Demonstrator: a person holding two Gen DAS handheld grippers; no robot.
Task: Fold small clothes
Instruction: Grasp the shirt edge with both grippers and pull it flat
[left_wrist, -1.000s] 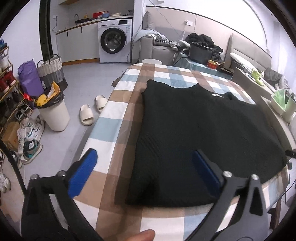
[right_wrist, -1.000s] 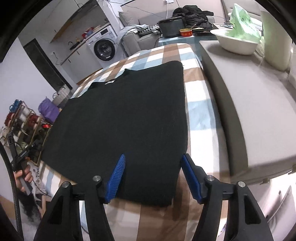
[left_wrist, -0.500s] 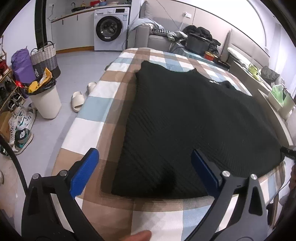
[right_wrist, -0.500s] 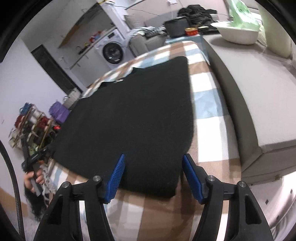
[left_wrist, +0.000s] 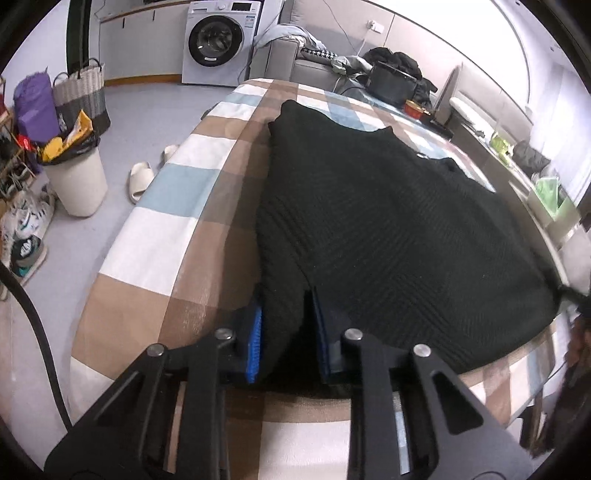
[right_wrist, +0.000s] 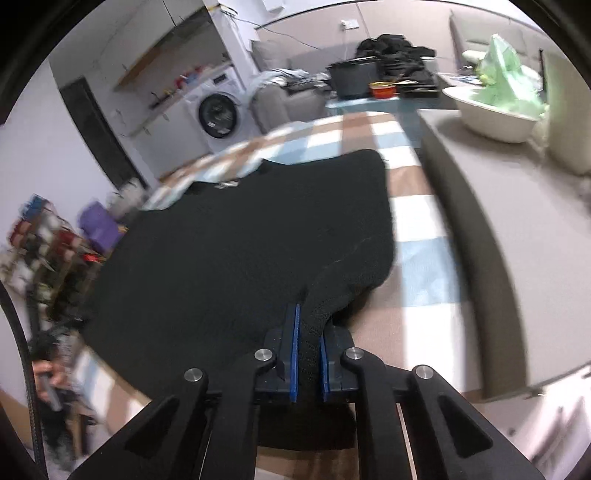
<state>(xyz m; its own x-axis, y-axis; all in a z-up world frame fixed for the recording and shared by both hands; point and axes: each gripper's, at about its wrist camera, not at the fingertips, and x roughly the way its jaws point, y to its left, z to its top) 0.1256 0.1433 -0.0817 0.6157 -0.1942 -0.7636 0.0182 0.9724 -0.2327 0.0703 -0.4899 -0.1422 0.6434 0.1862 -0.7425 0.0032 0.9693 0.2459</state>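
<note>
Half a second ago both sets of jaws gaped wide over the near hem; now clenched, each on a pinch of black knit. Left gripper (left_wrist: 286, 341) clamped on the near left corner of the black sweater (left_wrist: 388, 229), a ridge of fabric bunched upright between the blue pads (left_wrist: 255, 343) and rising off the checked cloth (left_wrist: 177, 229). Right gripper (right_wrist: 308, 363) likewise closed on the sweater (right_wrist: 240, 251), at its near right corner, cloth gathered between the pads and pulled up into a small peak, the edge beside it curling off the checked cloth (right_wrist: 421, 266). Meaning for the task, as a judgement: grasp step done at both hem corners, lift barely begun, fold itself not yet made. Rest of the sweater lying flat on the checked cloth, spread from the near edge toward the neckline at the far end, white label just visible there, body free of big wrinkles. Relative to the sweater: washing machine (left_wrist: 218, 40) well beyond its far end, white bin (left_wrist: 75, 181) and pale slippers (left_wrist: 138, 181) on the floor off its left side, grey bench with a white basin (right_wrist: 491, 118) off its right side. Right view blurred, so probably in motion. Next move likely calling for both corners carried together toward the neckline, kept level so the hem lands square; uneven pull likely to skew the crease.
</note>
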